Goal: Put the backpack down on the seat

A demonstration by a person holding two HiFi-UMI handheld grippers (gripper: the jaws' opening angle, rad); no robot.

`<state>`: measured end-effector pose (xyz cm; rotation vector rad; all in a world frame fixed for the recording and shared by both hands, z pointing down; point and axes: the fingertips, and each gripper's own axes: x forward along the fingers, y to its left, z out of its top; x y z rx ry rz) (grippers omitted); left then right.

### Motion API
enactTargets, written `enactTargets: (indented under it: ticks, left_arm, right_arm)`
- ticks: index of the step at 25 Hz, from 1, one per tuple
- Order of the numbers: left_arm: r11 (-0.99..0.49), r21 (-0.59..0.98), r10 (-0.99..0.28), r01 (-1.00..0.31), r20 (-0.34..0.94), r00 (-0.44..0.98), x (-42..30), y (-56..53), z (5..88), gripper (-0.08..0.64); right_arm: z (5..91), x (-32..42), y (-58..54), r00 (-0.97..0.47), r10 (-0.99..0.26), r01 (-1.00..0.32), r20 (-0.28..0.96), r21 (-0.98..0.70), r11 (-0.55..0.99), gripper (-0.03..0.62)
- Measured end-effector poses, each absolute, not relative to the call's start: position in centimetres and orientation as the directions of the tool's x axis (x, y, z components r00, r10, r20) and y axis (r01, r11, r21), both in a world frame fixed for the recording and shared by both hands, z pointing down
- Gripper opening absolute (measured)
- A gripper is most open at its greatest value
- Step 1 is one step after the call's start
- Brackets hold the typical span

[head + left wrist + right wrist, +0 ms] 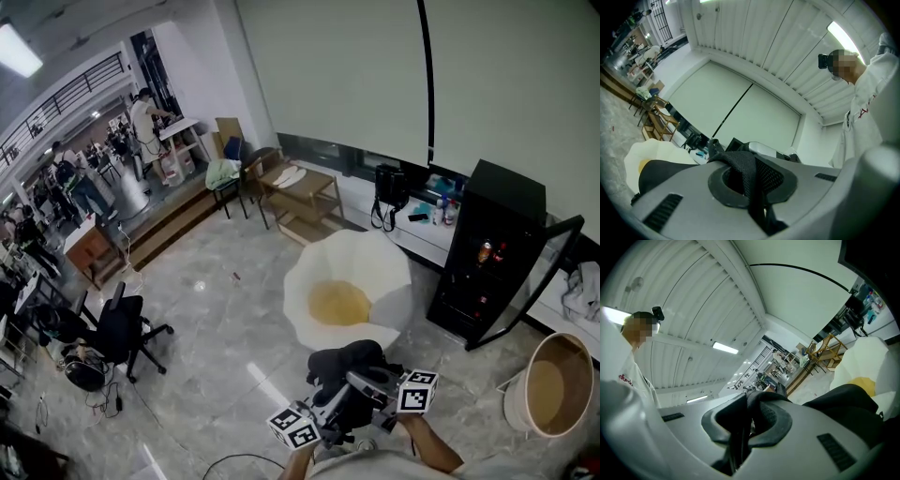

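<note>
Backpack (349,361) hangs just before white seat (375,262) on glossy marble floor (206,300).

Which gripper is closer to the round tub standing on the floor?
Right. The right gripper, shut on a backpack strap, is on the tub's side. The left gripper holds the other strap, farther away across the backpack.

No legible text, labels or numbers anywhere.

The backpack (349,364) hangs just near of the seat (370,272), its straps (746,164) clamped in the left hand-held gripper (749,185) and right hand-held gripper (746,423). A cabinet (492,234) stands right of the seat, an office chair (122,328) well left.
</note>
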<state>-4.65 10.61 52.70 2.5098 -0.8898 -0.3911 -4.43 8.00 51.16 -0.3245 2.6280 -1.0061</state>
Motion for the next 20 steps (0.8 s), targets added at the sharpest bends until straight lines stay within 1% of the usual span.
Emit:
enactTargets:
  ticks: [10, 20]
  left_arm:
    - [-0.696, 0.499, -0.638, -0.517, -0.098, 0.764, -3.3, 11.3, 53.2, 0.052]
    - [-0.689, 0.515, -0.641, -0.510, -0.105, 0.760, -4.0, 9.1, 54.0, 0.052]
  right_arm:
    - [51.6, -3.1, 8.7, -0.920, -0.332, -0.098, -0.207, -0.701, 0.707, 0.051]
    - [52.8, -3.8, 6.5, -0.925, -0.330, -0.115, -0.186, -0.694, 0.711, 0.051]
